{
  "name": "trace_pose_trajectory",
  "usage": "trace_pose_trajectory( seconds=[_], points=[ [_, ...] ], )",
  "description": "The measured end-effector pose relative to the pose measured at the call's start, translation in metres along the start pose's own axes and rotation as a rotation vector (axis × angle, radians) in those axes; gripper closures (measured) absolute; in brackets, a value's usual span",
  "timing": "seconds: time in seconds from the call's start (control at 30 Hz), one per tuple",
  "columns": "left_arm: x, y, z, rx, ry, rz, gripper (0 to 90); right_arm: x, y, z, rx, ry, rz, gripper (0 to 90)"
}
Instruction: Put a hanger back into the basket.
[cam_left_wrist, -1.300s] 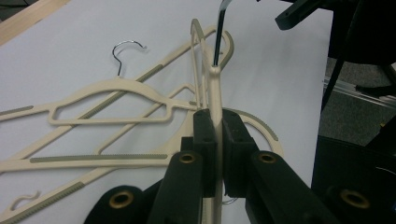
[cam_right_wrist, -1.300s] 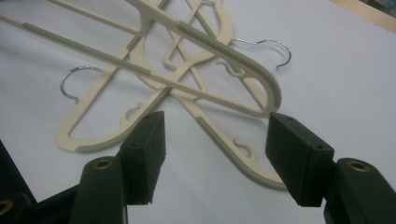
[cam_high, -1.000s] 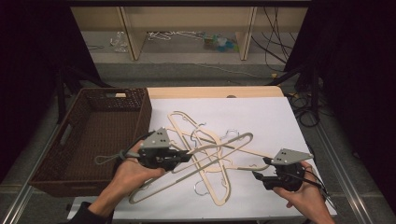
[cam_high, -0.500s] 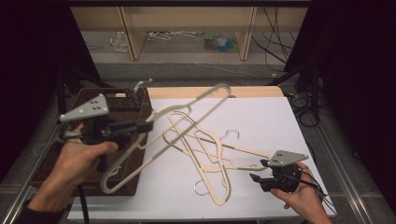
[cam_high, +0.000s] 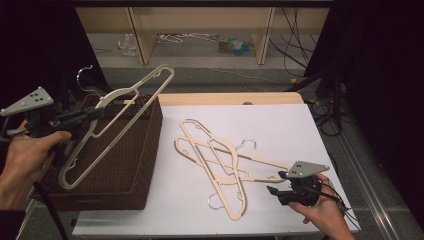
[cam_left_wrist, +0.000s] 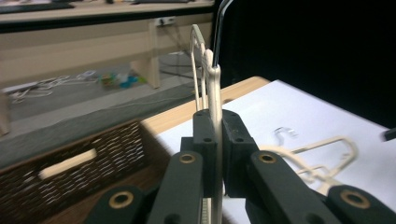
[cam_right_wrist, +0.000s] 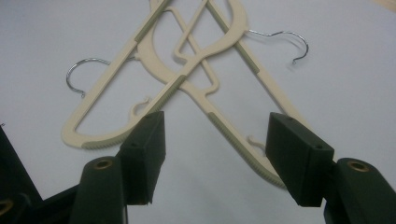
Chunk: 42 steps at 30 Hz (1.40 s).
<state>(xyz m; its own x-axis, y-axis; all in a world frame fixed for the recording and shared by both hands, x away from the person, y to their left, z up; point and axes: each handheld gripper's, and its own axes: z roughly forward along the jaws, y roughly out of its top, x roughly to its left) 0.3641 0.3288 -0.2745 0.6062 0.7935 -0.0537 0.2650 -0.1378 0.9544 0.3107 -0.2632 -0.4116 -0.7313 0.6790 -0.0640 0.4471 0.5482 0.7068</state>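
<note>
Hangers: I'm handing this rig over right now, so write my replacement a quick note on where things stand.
Left gripper: shut on a cream hanger, held in the air above the wicker basket.
Right gripper: open, empty, low over the white table beside the hanger pile.
Done: one hanger lifted off the pile.
Left: probably drop it into the basket, then clear the rest of the pile, at least two hangers lying crossed.

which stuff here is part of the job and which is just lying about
In the job:
left tongs holding a hanger
wicker basket
two crossed hangers on the table
right tongs, open

Lying about:
floor clutter beyond the table
cables
</note>
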Motion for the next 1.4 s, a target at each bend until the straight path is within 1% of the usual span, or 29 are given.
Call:
trace_pose_trajectory(
  seconds=[0.03,0.07,0.13,0.2,0.23,0.37,0.43,0.47,0.5,0.53,0.7,0.73,0.77,0.87,0.9,0.93,0.97,1.0,1.03,1.1,1.13,1.17,1.2,1.23,1.27,1.3,1.33,1.4],
  points=[
    [0.006,-0.004,0.000,0.002,0.009,-0.019,85.8,0.000,0.000,0.000,0.000,0.000,0.000,38.9],
    [0.011,-0.007,-0.001,0.003,0.009,-0.008,85.8,0.000,0.000,0.000,-0.003,-0.002,-0.001,38.8],
    [0.019,-0.013,0.000,0.004,0.013,-0.019,85.8,0.000,0.000,0.001,-0.002,-0.002,0.000,38.6],
    [0.024,-0.018,0.001,0.020,0.022,-0.017,85.8,0.000,0.000,0.001,-0.002,-0.002,0.002,38.2],
    [0.027,-0.021,0.002,0.025,0.023,-0.012,85.8,0.000,0.000,0.001,-0.003,-0.002,0.002,37.8],
    [0.034,-0.031,0.005,0.063,0.049,0.012,85.8,0.000,0.000,0.001,-0.006,-0.006,0.008,36.1],
    [0.038,-0.035,0.005,0.077,0.050,0.047,85.8,0.000,0.000,0.001,-0.011,-0.007,0.010,34.2],
    [0.038,-0.037,0.006,0.081,0.054,0.039,85.8,0.000,0.000,0.000,-0.013,-0.014,0.018,33.3],
    [0.040,-0.040,0.006,0.084,0.053,0.044,85.7,-0.001,0.000,0.000,-0.013,-0.018,0.019,32.7],
    [0.040,-0.042,0.006,0.087,0.054,0.038,85.8,-0.001,0.000,0.000,-0.016,-0.020,0.021,32.6],
    [0.047,-0.054,0.006,0.116,0.062,0.040,85.8,-0.001,0.000,0.000,-0.023,-0.025,0.027,31.1],
    [0.049,-0.056,0.006,0.125,0.061,0.048,85.8,-0.001,0.000,0.000,-0.024,-0.025,0.028,30.8],
    [0.049,-0.058,0.006,0.131,0.065,0.039,85.8,-0.001,0.000,0.000,-0.023,-0.025,0.033,30.5],
    [0.052,-0.064,0.006,0.146,0.071,0.038,85.8,-0.001,0.000,0.001,-0.020,-0.026,0.037,29.5],
    [0.053,-0.065,0.006,0.149,0.069,0.045,85.7,-0.001,-0.001,0.001,-0.020,-0.026,0.036,29.3],
    [0.054,-0.067,0.006,0.150,0.064,0.041,85.8,-0.001,-0.001,0.001,-0.020,-0.028,0.035,28.7],
    [0.054,-0.069,0.006,0.154,0.064,0.026,85.8,-0.001,-0.001,0.001,-0.021,-0.029,0.037,27.9],
    [0.056,-0.070,0.007,0.162,0.056,0.042,85.7,-0.001,0.000,0.001,-0.025,-0.032,0.042,27.0],
    [0.056,-0.072,0.009,0.167,0.053,0.043,85.8,-0.001,0.000,0.001,-0.027,-0.032,0.042,27.0],
    [0.057,-0.075,0.011,0.183,0.052,0.031,85.8,-0.001,0.000,0.001,-0.025,-0.029,0.042,27.0],
    [0.058,-0.076,0.012,0.184,0.049,0.035,85.7,-0.001,0.000,0.001,-0.024,-0.029,0.040,27.0],
    [0.061,-0.077,0.014,0.181,0.043,0.047,85.7,-0.001,0.000,0.001,-0.024,-0.029,0.040,27.0],
    [0.061,-0.079,0.015,0.190,0.047,0.029,85.7,-0.001,0.000,0.001,-0.022,-0.027,0.042,27.0],
    [0.063,-0.082,0.018,0.199,0.040,0.047,85.7,-0.001,0.000,0.002,-0.022,-0.029,0.040,27.0],
    [0.063,-0.084,0.021,0.207,0.042,0.038,85.7,-0.001,0.000,0.002,-0.022,-0.030,0.039,27.0],
    [0.065,-0.086,0.022,0.222,0.037,0.055,85.7,-0.001,0.000,0.001,-0.021,-0.030,0.035,27.0],
    [0.067,-0.088,0.025,0.230,0.030,0.065,85.7,-0.001,-0.001,0.002,-0.021,-0.031,0.036,27.1],
    [0.069,-0.092,0.028,0.246,0.036,0.058,85.7,-0.001,-0.001,0.002,-0.018,-0.029,0.038,27.0]
  ],
)
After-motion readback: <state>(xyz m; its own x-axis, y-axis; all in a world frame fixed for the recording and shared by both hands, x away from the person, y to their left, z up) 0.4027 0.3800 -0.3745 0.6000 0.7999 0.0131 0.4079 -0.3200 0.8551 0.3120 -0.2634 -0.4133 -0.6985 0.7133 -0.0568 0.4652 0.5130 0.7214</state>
